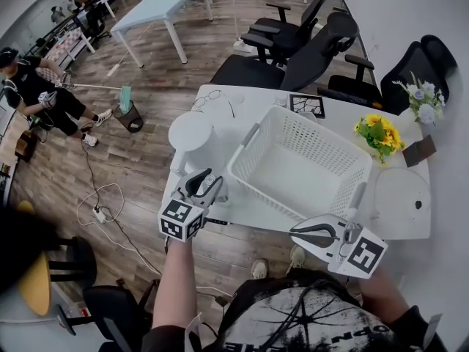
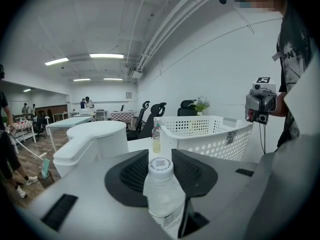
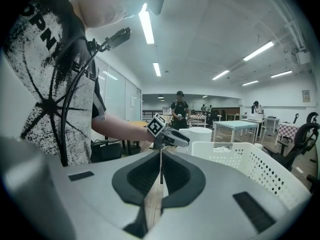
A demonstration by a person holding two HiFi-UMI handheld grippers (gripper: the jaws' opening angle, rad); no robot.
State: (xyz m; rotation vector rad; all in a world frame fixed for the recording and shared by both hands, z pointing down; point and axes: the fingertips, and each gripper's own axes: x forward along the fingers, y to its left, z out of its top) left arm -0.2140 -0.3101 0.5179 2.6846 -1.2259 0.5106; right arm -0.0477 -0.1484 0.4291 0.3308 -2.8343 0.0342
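Note:
My left gripper [image 1: 199,182] is at the table's near left corner, shut on a clear plastic bottle [image 2: 162,194] with a white cap; the bottle stands up between the jaws in the left gripper view. Just ahead of it stands a white perforated basket [image 1: 297,163], which looks empty. A second small bottle [image 2: 156,137] stands on the table beside the basket [image 2: 212,134]. My right gripper [image 1: 293,232] hovers at the table's near edge, below the basket's near right corner, shut with nothing between its jaws. In the right gripper view the left gripper [image 3: 168,135] is ahead and the basket [image 3: 245,171] to the right.
A white round-topped appliance [image 1: 195,136] stands left of the basket. Glasses [image 1: 207,97], a marker card [image 1: 307,105], yellow flowers [image 1: 381,134] and a white round plate-like object [image 1: 402,193] share the white table [image 1: 249,210]. Black office chairs [image 1: 293,46] stand behind it. Cables [image 1: 102,210] lie on the wooden floor.

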